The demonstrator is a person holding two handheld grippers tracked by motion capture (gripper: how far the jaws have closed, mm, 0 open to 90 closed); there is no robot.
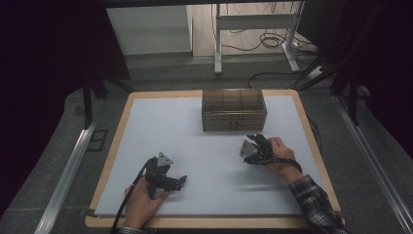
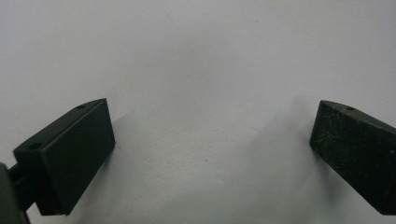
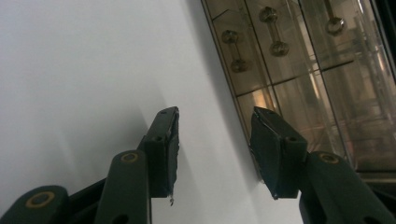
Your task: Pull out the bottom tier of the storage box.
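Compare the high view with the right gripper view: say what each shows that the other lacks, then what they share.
High view alone: the whole white table mat, the wooden table edge, both hands, the left gripper resting low on the mat, and the floor with cables beyond.

Right gripper view alone: the drawer handles on the front of the clear smoky drawer box, seen close, and the right gripper with jaws apart and nothing between them.

Both: the drawer box, the white mat and the right gripper near the box front.

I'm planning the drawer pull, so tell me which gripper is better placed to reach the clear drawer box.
Right. The right gripper sits just in front of the clear drawer box, jaws part open and aimed at its front, nothing between them. The left gripper rests farther back, open over the bare white mat.
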